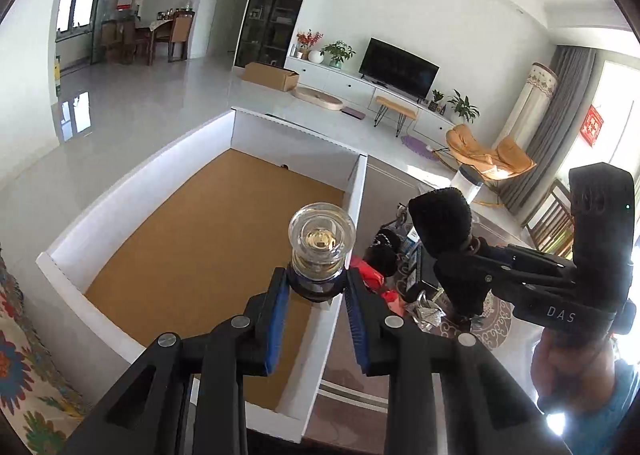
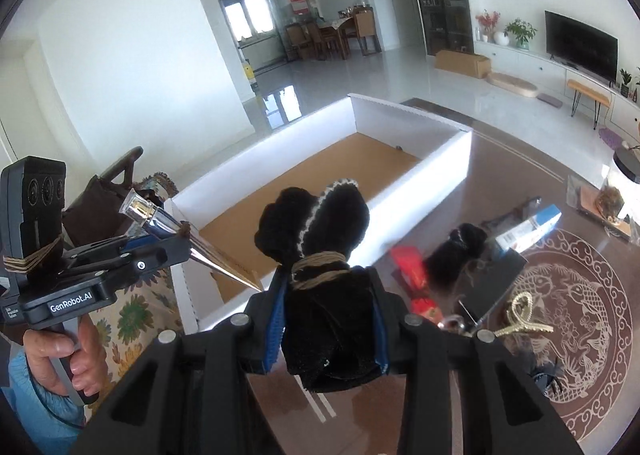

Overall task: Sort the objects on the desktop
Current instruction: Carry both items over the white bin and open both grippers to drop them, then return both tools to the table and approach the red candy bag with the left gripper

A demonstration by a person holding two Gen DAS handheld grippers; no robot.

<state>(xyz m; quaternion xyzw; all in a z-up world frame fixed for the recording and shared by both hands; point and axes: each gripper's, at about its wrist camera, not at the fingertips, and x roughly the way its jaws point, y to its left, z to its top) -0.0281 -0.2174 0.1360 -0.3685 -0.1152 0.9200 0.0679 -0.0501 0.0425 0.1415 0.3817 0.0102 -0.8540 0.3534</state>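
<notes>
My left gripper (image 1: 316,287) is shut on a cone-shaped glass perfume bottle (image 1: 321,241), held above the near right wall of the white box (image 1: 136,191) with its brown floor. The bottle also shows in the right wrist view (image 2: 160,221), its silver tip pointing into the box (image 2: 404,115). My right gripper (image 2: 328,295) is shut on a black fabric bundle (image 2: 320,231) tied with tan cord, held just outside the box's right wall. That bundle also shows in the left wrist view (image 1: 440,215).
On the dark patterned tabletop (image 2: 568,295) right of the box lie a red packet (image 2: 410,267), another black fabric piece (image 2: 456,251), a blue and white carton (image 2: 528,227), a gold hair claw (image 2: 524,315) and a jar (image 2: 620,183). A floral cloth (image 2: 132,319) lies left.
</notes>
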